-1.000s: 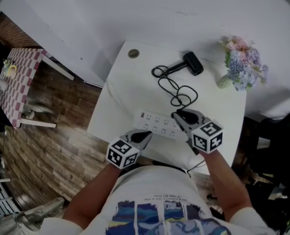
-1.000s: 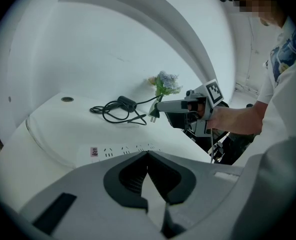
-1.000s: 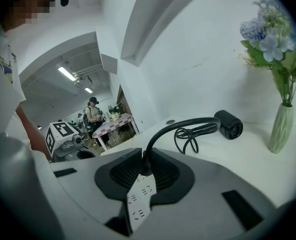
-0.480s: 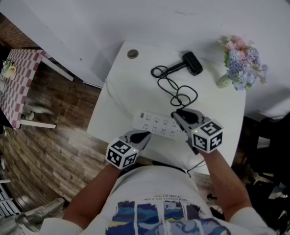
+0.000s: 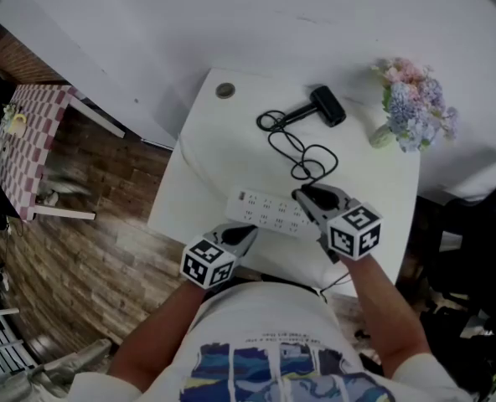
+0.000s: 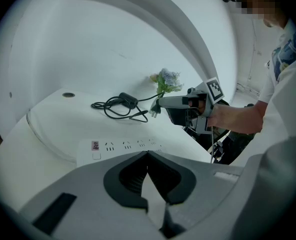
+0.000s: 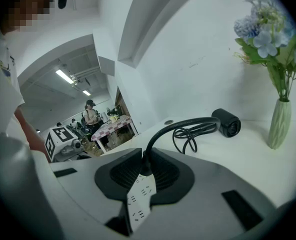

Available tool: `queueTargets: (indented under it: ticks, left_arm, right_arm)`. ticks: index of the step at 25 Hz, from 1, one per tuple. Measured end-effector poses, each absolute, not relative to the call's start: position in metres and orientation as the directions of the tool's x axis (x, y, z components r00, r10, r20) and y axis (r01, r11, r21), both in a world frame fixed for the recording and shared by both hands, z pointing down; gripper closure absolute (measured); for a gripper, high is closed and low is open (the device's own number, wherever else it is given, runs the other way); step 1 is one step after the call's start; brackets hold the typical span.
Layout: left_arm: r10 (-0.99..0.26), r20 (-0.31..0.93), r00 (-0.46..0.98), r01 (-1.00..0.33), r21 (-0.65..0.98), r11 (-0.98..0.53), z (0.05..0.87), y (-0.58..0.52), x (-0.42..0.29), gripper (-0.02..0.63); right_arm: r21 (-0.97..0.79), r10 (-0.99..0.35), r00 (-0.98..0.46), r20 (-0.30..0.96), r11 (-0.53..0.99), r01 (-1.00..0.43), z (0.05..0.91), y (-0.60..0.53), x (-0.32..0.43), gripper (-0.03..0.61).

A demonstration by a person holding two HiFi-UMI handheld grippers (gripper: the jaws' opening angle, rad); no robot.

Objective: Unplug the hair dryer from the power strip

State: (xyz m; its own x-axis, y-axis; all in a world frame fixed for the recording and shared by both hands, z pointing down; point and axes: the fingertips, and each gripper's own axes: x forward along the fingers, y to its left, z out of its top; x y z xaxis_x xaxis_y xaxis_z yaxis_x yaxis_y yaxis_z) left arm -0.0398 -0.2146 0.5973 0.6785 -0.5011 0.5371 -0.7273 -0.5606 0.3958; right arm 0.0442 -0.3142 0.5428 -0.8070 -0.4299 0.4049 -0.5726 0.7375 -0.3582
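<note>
Plug (image 6: 155, 109) out of power strip (image 5: 269, 211), gripped by R gripper (image 5: 305, 198).
Plug clamped betw R jaws, prongs bare, just above strip near table (image 5: 199, 170) front edge; cord (image 5: 302, 153) loops back to hair dryer (image 5: 328, 107) lying at far side. L gripper (image 5: 250, 229) jaws together, tips at strip's near edge. Flower vase (image 5: 384, 137) far right.

Smooth plastic power strip (image 5: 269, 210) on a matt table (image 5: 206, 157) — wood-plank floor (image 5: 105, 249).

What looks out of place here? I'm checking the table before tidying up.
Nothing is spilled or broken. Only the cord looks untidy, lying in loose overlapping loops between the hair dryer and the power strip. The vase stands upright.
</note>
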Motion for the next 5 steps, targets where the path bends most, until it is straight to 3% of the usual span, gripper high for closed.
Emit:
queueTargets:
  ticks: [5]
  left_arm:
    - [-0.497,0.539,0.680,-0.726,0.402,-0.558,0.5967,-0.2147,-0.0399,0.611]
  right_arm:
    - [-0.361,-0.430,-0.806,0.406,0.735,-0.574,0.5428,-0.3135,0.0446,0.525]
